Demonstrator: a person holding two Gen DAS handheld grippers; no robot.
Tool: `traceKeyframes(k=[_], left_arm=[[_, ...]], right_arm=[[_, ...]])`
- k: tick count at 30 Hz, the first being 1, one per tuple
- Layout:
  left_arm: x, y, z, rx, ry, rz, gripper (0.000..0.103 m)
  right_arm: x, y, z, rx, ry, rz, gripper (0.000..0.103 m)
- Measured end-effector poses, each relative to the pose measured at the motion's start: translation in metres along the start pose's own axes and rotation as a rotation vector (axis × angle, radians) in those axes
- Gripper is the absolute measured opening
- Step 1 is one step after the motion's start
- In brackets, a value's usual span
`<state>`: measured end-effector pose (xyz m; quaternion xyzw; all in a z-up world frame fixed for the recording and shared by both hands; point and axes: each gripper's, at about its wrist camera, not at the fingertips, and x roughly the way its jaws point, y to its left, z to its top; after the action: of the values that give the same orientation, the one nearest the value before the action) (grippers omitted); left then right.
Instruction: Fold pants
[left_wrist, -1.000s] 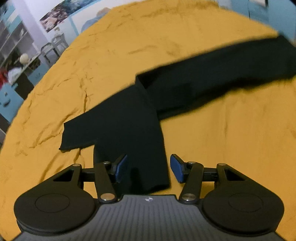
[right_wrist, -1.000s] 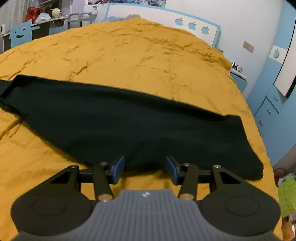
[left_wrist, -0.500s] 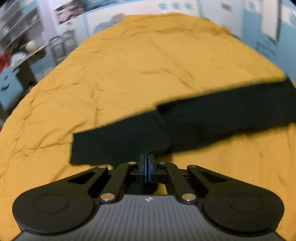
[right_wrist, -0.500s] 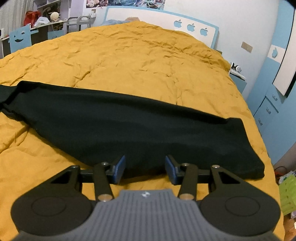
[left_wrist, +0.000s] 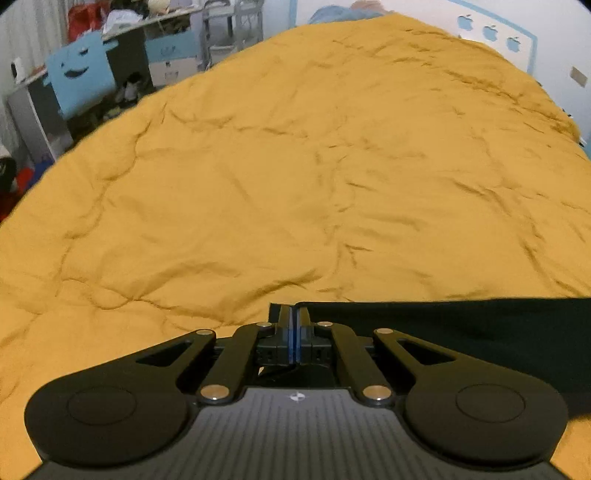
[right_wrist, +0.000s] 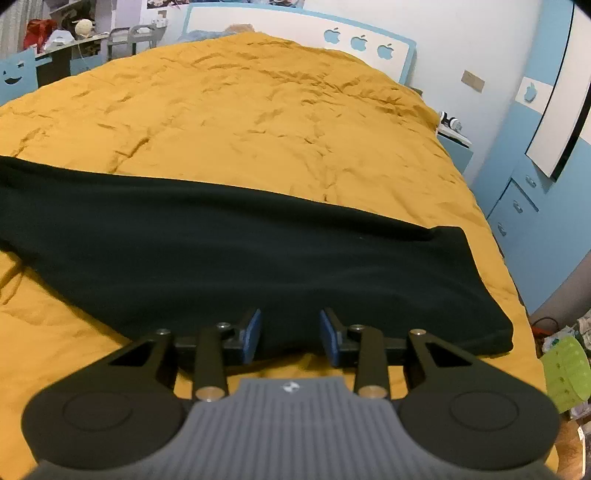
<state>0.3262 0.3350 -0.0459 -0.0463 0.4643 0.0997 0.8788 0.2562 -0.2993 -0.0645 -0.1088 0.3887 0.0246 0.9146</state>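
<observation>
The black pants (right_wrist: 258, 251) lie stretched across the orange bed cover (right_wrist: 258, 122), one leg running left to right with its end at the right. My right gripper (right_wrist: 291, 332) is open and empty, its blue pads just at the near edge of the pants. My left gripper (left_wrist: 294, 325) is shut on a corner of the pants (left_wrist: 480, 332); the black cloth runs from its fingertips off to the right in the left wrist view.
The bed cover (left_wrist: 295, 184) fills both views. A blue headboard with apple shapes (right_wrist: 358, 44) stands at the far end. A blue cabinet (right_wrist: 524, 206) is at the right. A desk and blue chair (left_wrist: 81, 74) stand at the left.
My left gripper shut on the pants edge and swung the cloth over to the right; the spread leg on the left is out of its view. My right gripper stayed open by the pants.
</observation>
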Motion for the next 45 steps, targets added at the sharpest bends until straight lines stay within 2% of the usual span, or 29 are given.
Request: traceKeyframes(k=[4,6,8,10,11,12,14,17,22,23,27,31,33,34,35,36,39,43,45], left_arm=[[0.029,0.01,-0.006,-0.055,0.011,-0.005,0.001],[0.038,0.013,-0.008,-0.088,0.012,0.013,0.008],[0.039,0.018,-0.011,-0.13,-0.011,0.052,0.03],[0.029,0.025,-0.014,-0.182,-0.033,0.051,0.041],[0.022,0.028,-0.017,-0.203,-0.045,0.043,0.042],[0.011,0.031,-0.02,-0.225,-0.061,0.021,0.042],[-0.008,0.034,-0.03,-0.259,-0.071,-0.023,0.049],[-0.033,0.038,-0.056,-0.357,-0.046,-0.095,0.051],[-0.031,0.047,-0.1,-0.54,0.014,-0.229,0.056],[-0.026,0.049,-0.106,-0.583,0.014,-0.251,0.056],[-0.003,0.059,-0.122,-0.767,0.017,-0.314,0.056],[0.014,0.055,-0.126,-0.824,-0.021,-0.281,0.055],[0.018,0.053,-0.125,-0.848,-0.048,-0.27,0.043],[0.017,0.051,-0.124,-0.844,-0.056,-0.257,0.031],[0.016,0.049,-0.121,-0.831,-0.065,-0.231,0.005],[0.011,0.048,-0.117,-0.802,-0.08,-0.204,0.004],[-0.004,0.043,-0.103,-0.726,-0.133,-0.166,0.004],[0.006,0.034,-0.093,-0.647,-0.063,-0.085,0.004],[0.01,0.033,-0.096,-0.649,-0.058,-0.082,0.004]], right_arm=[[0.006,-0.002,0.0,-0.003,0.016,-0.024,0.029],[0.007,-0.003,-0.002,0.003,0.026,-0.026,0.029],[0.006,-0.001,-0.003,0.007,0.032,-0.029,0.029],[0.002,0.002,-0.005,0.006,0.034,-0.028,0.029],[-0.001,0.004,-0.005,0.003,0.035,-0.024,0.03],[-0.004,0.006,-0.006,0.001,0.038,-0.022,0.03],[-0.011,0.01,-0.008,0.006,0.041,-0.013,0.031],[-0.02,0.017,-0.013,0.039,0.044,0.005,0.036],[-0.029,0.029,-0.03,0.097,0.062,0.005,0.043],[-0.031,0.031,-0.034,0.109,0.064,0.005,0.046],[-0.035,0.039,-0.043,0.147,0.059,-0.004,0.047],[-0.027,0.051,-0.035,0.172,0.046,0.001,0.047],[-0.012,0.055,-0.03,0.188,0.063,-0.002,0.042],[-0.005,0.054,-0.029,0.21,0.076,0.005,0.038],[0.002,0.053,-0.027,0.235,0.086,0.02,0.017],[0.005,0.05,-0.024,0.252,0.089,0.033,0.0],[-0.01,0.042,-0.016,0.236,0.053,0.03,0.0],[-0.009,0.031,-0.021,0.211,0.154,0.065,0.0],[0.001,0.029,-0.029,0.216,0.186,0.109,0.0]])
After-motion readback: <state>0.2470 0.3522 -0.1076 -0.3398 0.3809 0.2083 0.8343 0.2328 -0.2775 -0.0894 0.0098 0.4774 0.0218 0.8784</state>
